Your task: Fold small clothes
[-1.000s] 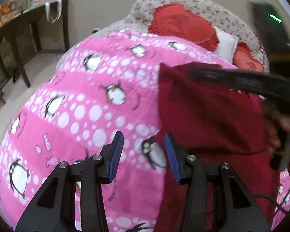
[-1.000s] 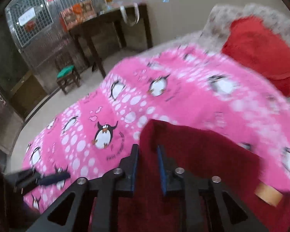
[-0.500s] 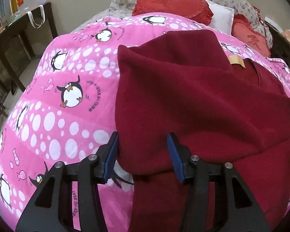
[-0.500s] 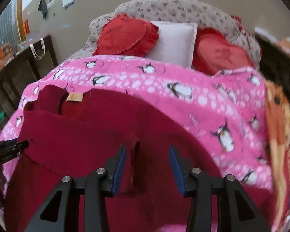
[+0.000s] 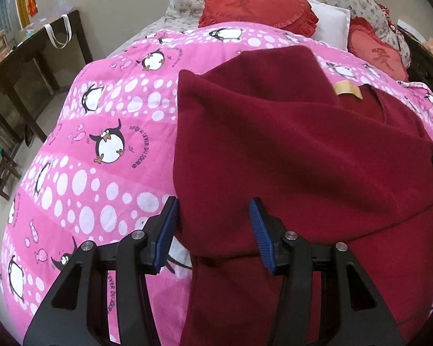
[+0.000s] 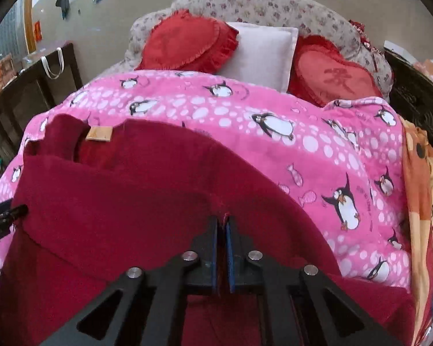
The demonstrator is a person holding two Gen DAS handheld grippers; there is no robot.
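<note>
A dark red fleece garment (image 5: 288,144) lies on the bed, its left part folded over the middle, a tan label (image 5: 347,89) at its neck. My left gripper (image 5: 215,222) stands open over the near left corner of the fold, with fabric between its fingers but not squeezed. In the right wrist view the same garment (image 6: 130,187) fills the foreground. My right gripper (image 6: 223,225) is shut on a small ridge of its right-hand edge. The left gripper's tip (image 6: 8,213) shows at the far left of that view.
A pink penguin blanket (image 5: 101,144) covers the bed. Red heart cushions (image 6: 187,43) and a white pillow (image 6: 262,52) lie at the head. An orange patterned blanket (image 6: 418,187) runs along the right side. A dark table (image 5: 29,57) stands off the bed to the left.
My right gripper swung from the garment's left side across to its right edge, opened, then shut on the fabric. The left part now lies folded over, and my left gripper moved onto the fold.
</note>
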